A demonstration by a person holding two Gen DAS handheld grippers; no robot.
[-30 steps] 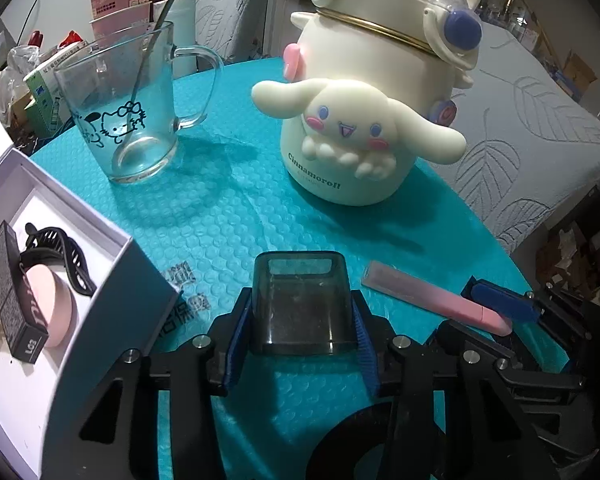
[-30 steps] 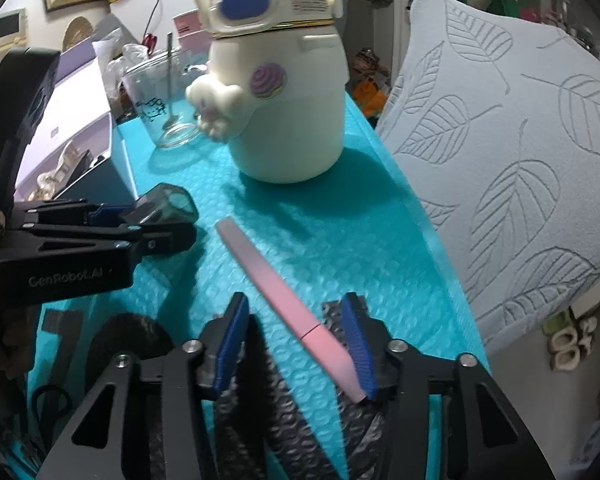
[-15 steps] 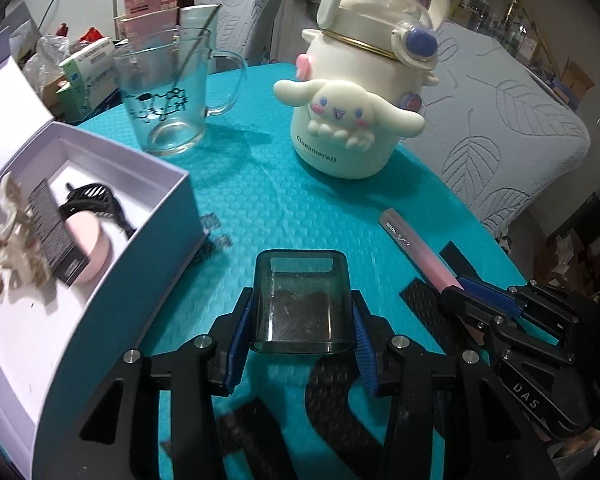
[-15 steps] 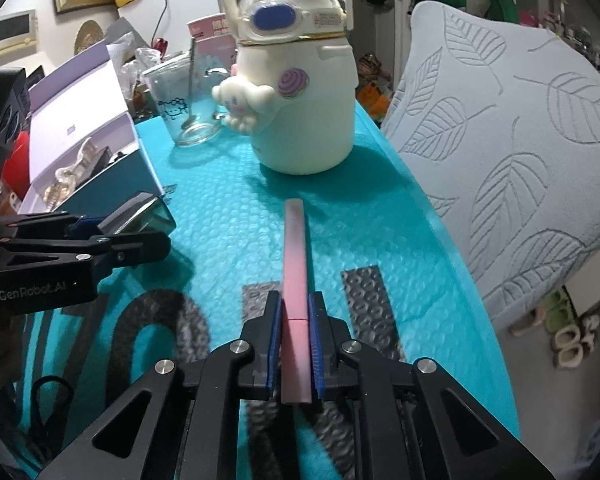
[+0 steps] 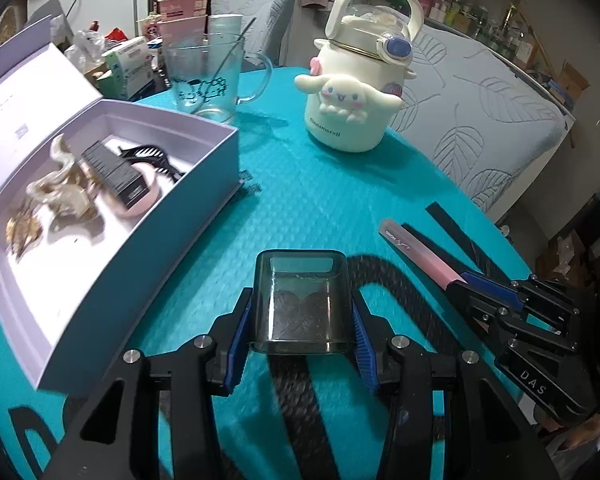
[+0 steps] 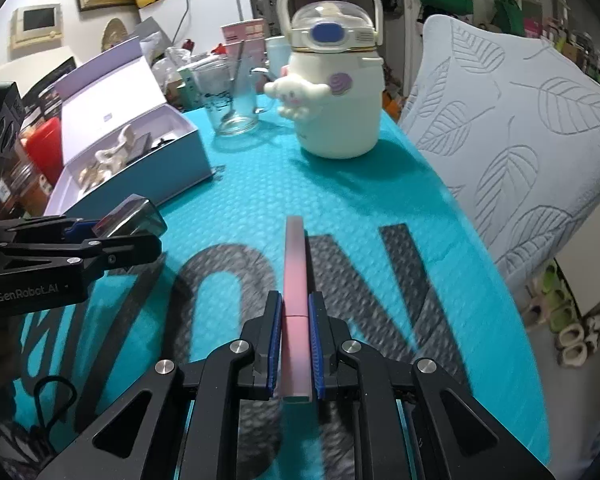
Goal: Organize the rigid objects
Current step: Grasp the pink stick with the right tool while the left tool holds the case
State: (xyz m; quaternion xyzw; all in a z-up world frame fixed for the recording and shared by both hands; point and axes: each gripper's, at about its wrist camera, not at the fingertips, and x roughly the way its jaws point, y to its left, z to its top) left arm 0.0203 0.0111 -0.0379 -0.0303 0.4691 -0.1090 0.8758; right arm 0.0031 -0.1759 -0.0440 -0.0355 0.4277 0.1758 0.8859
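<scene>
My left gripper (image 5: 302, 332) is shut on a smoky transparent plastic case (image 5: 302, 300) and holds it above the teal mat; it also shows in the right wrist view (image 6: 130, 220). My right gripper (image 6: 294, 344) is shut on a flat pink-and-grey stick (image 6: 294, 280) that points forward; the stick also shows in the left wrist view (image 5: 420, 250). An open lilac box (image 5: 204, 184) at the left holds a black hair claw (image 5: 148, 154), a dark rectangular box (image 5: 114, 174), a pink round item and pale clips.
A white Cinnamoroll bottle (image 5: 356, 100) and a glass mug (image 5: 208, 76) with a spoon stand at the back of the teal mat (image 5: 320, 200). A leaf-patterned cushion (image 6: 520, 128) lies along the right edge. Cartons and clutter sit behind the mug.
My right gripper closed on the pink stick and lifted it off the mat. Both grippers pulled back and up from the bottle; the open box came into fuller view.
</scene>
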